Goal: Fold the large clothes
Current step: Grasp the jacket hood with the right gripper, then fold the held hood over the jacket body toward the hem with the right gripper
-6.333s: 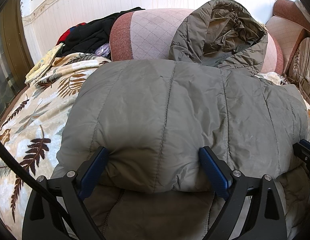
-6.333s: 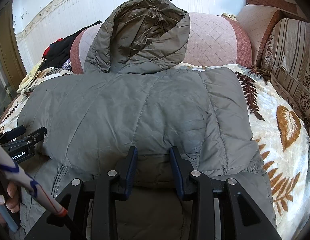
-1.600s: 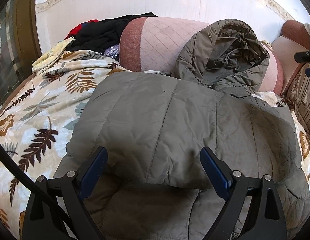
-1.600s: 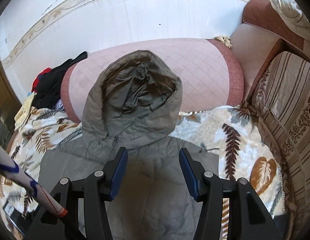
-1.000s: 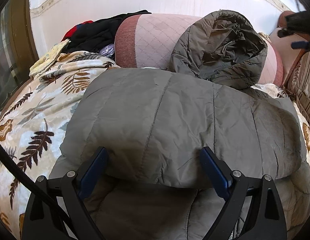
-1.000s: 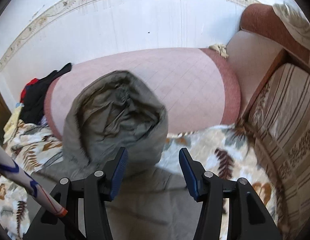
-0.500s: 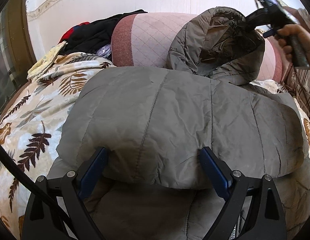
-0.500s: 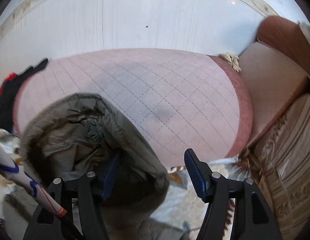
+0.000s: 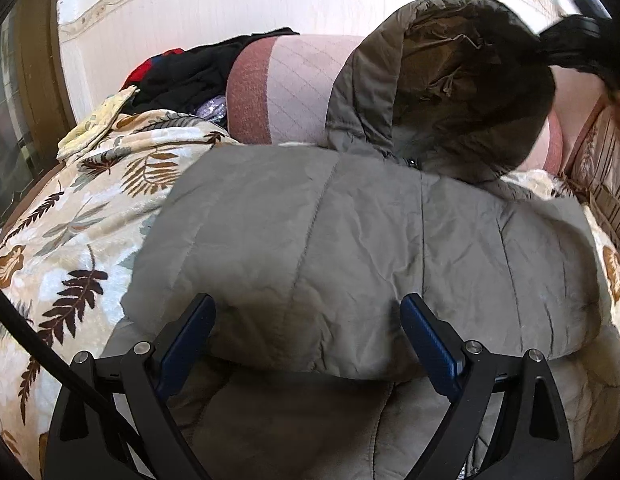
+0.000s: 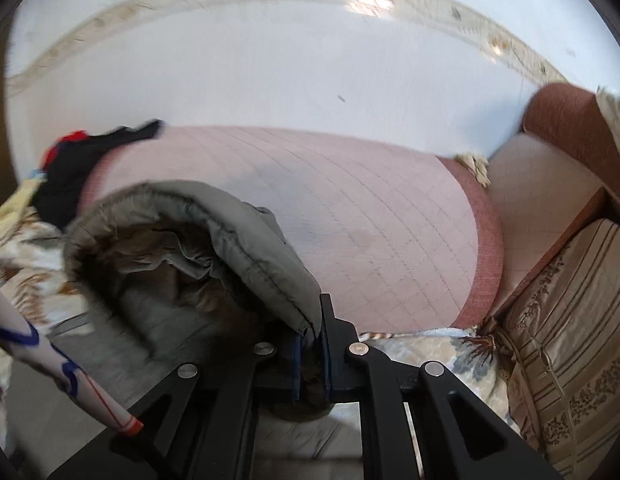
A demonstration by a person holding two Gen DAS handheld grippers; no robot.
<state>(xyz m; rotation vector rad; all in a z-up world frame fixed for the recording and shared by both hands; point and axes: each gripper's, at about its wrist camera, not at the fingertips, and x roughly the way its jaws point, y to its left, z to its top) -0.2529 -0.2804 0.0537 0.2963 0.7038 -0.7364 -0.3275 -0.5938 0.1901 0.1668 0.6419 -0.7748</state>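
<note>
A grey-olive padded jacket lies folded on the sofa, with its hood propped against the back cushion. My left gripper is open at the jacket's near folded edge. That edge bulges between the wide-apart blue fingers without being pinched. My right gripper is shut on the hood, its blue pads clamping the padded rim at the hood's right side. In the left wrist view the right gripper shows as a blurred black shape at the hood's upper right.
A leaf-patterned blanket covers the seat. Behind it runs a pink quilted back cushion, with a heap of dark and red clothes at its left end. A striped cushion and armrest close the right side, and a white wall stands behind.
My right gripper has closed in on the hood and shut on its right rim, and the hood now stands taller and more open. The left gripper has kept still.
</note>
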